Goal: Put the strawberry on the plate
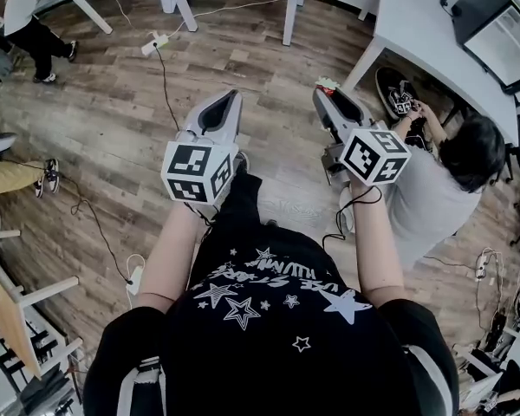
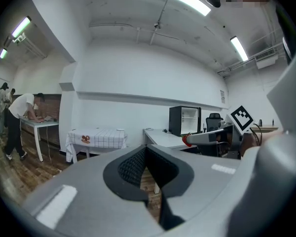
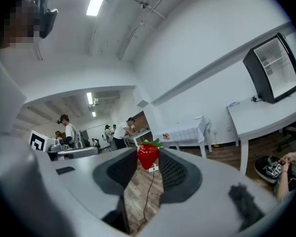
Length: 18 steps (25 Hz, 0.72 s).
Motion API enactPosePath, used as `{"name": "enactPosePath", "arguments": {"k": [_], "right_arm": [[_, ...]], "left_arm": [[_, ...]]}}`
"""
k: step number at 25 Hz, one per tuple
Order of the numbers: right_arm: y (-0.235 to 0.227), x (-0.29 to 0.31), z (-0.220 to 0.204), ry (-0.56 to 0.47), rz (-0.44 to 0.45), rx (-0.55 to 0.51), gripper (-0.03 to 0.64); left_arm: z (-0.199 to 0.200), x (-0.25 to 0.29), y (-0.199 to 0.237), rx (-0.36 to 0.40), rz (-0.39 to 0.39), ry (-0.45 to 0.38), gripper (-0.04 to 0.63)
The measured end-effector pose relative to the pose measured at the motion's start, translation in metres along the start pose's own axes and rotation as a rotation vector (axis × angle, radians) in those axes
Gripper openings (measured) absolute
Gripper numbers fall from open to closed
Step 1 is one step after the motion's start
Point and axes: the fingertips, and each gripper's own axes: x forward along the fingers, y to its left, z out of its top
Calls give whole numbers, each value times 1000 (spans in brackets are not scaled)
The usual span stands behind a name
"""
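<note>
Strawberry sits pinched between right gripper jaws, while left gripper jaws press together.

White lettering crosses the chest of the person's black star-printed T-shirt, but it shows upside down and creased, so no word can be read with certainty. The left tongs' white cube and the right tongs' white cube carry only black square marker patterns.
</note>
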Motion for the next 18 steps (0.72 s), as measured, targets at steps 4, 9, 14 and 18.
{"name": "enactPosePath", "arguments": {"k": [4,9,14,18], "right_arm": [[-15,26,3,9,-30,-10,146],[-59,62,21,29,-87,-18,146],[-96,126,41,23,-126,2,146],[-120,184,60,16,-150,19,146]], "left_arm": [[2,34,26,-9,-17,-11,6],[18,99,53,-29,-62,-37,6],[28,160,103,-23,-89,-36,6],[43,207,150,-17,-107,-31,6]]}}
